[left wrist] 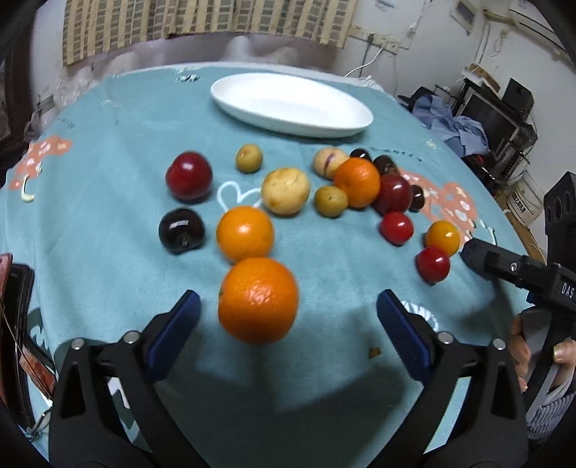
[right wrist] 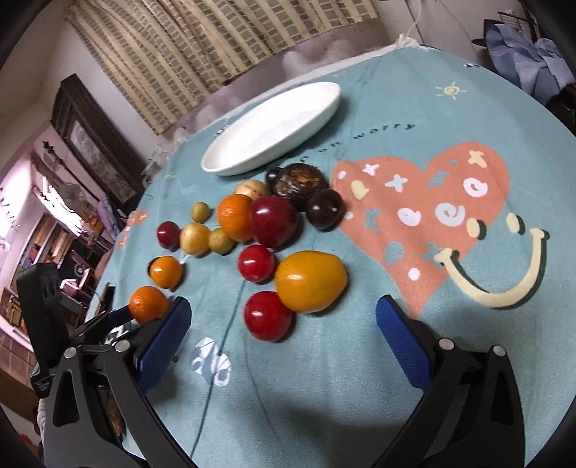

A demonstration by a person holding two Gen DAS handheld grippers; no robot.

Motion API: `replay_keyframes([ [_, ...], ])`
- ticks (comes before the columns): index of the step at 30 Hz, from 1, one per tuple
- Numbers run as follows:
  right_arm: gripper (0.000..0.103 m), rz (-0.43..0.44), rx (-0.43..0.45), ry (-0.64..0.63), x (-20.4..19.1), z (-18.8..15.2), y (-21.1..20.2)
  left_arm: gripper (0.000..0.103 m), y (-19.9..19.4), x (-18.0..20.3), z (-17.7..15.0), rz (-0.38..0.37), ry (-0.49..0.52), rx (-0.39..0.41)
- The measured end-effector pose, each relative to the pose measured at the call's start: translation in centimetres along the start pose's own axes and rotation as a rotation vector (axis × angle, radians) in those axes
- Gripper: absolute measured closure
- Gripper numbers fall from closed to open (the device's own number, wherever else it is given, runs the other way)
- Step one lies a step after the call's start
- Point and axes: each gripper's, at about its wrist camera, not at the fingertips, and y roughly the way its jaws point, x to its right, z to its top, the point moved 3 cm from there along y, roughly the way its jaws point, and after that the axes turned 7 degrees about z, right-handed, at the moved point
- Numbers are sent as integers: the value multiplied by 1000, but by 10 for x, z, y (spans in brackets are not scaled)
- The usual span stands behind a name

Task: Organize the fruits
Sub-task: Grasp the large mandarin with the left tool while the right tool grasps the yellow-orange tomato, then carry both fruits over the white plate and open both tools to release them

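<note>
Orange [left wrist: 258, 299] between the left gripper's [left wrist: 288, 316] wide-apart fingers — untouched; right gripper [right wrist: 282, 324] fingers likewise spread, low over the table.

Teal tablecloth [right wrist: 324, 360] printed with coral heart [right wrist: 424, 216] and cream smile [right wrist: 504, 288]. Striped beige curtain [left wrist: 201, 25] behind table. Crumpled blue cloth [left wrist: 457, 133] near black equipment rack [left wrist: 504, 118] at right. Dark framed picture [right wrist: 97, 140] on left wall.

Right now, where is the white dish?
In both views the white dish sits empty at the table's far side, beyond the fruit cluster.
</note>
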Motion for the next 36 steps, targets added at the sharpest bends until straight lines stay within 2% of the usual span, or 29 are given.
replay_keyframes([
  [1, 1, 16, -4, -16, -3, -1, -1, 13, 0, -1, 5, 0, 8, 1],
  [3, 1, -2, -6, -51, -8, -1, -1, 28, 2, 3, 6, -1, 19, -22],
  [5, 4, -28, 2, -88, -13, -2, -2, 34, 1, 3, 3, -14, 2, -38],
  [6, 8, -38, 4, -101, -15, -2, -2, 36, 12, -15, 16, -18, -3, -44],
  [8, 30, -50, -20, -114, -15, -3, 4, 40, 21, -35, 32, -29, -19, -48],
  [9, 31, -47, -36, -103, -12, -2, 8, 45, 22, -39, 34, -30, -27, -48],
  [11, 40, -36, -67, -72, -6, -3, 13, 46, 25, -45, 37, -35, -36, -50],
  [16, 45, -57, -74, -60, -2, 1, 18, 46, 26, -43, 37, -52, -38, -45],
  [18, 45, -71, -50, -47, 1, 6, 16, 57, 25, -46, 38, -81, -55, -40],
  [20, 45, -65, -32, -23, 6, 10, 14, 57, 26, -48, 39, -100, -69, -41],
  [24, 45, -28, -51, 25, 15, 17, 23, 57, 28, -46, 40, -102, -65, -44],
  [25, 46, -33, -53, 14, 14, 17, 24, 57, 28, -46, 40, -102, -66, -44],
  [28, 59, -49, -49, -3, 14, 16, 24, 58, 29, -46, 41, -104, -66, -41],
  [36, 61, 62, -30, 45, 11, 19, 7, 58, 13, -40, 52, -136, -53, 9],
])
